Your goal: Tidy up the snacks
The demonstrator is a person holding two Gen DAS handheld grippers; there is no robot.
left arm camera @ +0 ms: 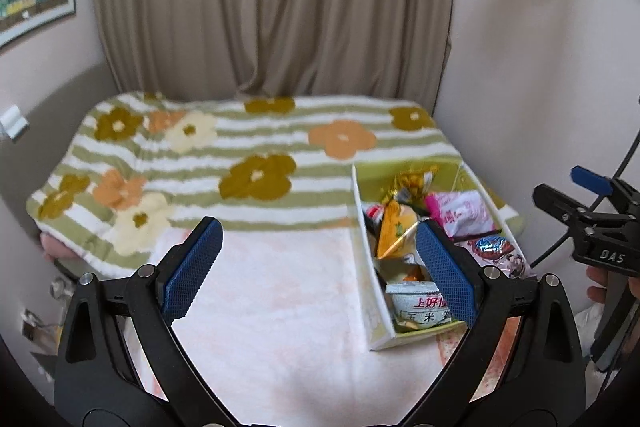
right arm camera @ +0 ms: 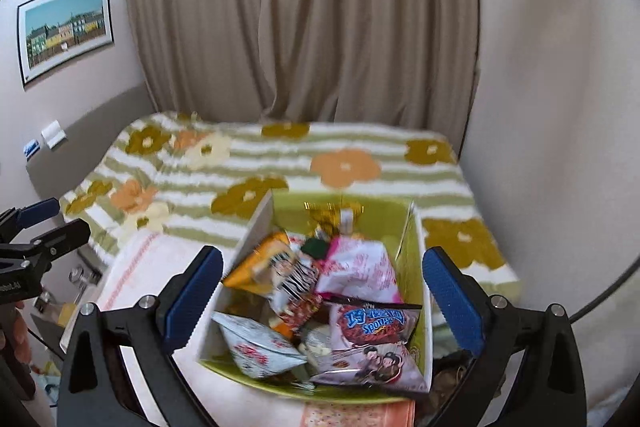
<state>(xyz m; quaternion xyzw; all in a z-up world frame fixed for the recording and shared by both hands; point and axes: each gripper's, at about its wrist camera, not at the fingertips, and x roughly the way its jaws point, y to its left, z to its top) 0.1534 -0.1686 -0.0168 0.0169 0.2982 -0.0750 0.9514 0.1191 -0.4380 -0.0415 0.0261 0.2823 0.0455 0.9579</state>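
Toward the near right of the bed, the green-and-white snack box (right arm camera: 420, 267) sits on a pale pink blanket (left arm camera: 280, 307), heaped with packets: a pink-and-white bag (right arm camera: 360, 271) at its 12 o'clock, an orange packet (right arm camera: 260, 261) at 10, a pale blue packet (right arm camera: 260, 347) at 7, and a purple "Sponge" bag (right arm camera: 376, 335) at 5. The right gripper (right arm camera: 320, 299) hangs above it, jaws spread wide and empty; the left gripper (left arm camera: 320, 267), off at the box's 9 o'clock, is likewise released and holds nothing.

The purple bag rides over the near rim, so a nudge could probably slide it out. The soft bedding may let the box tip under a downward push. Beyond lies the flowered striped blanket (left arm camera: 256, 147).
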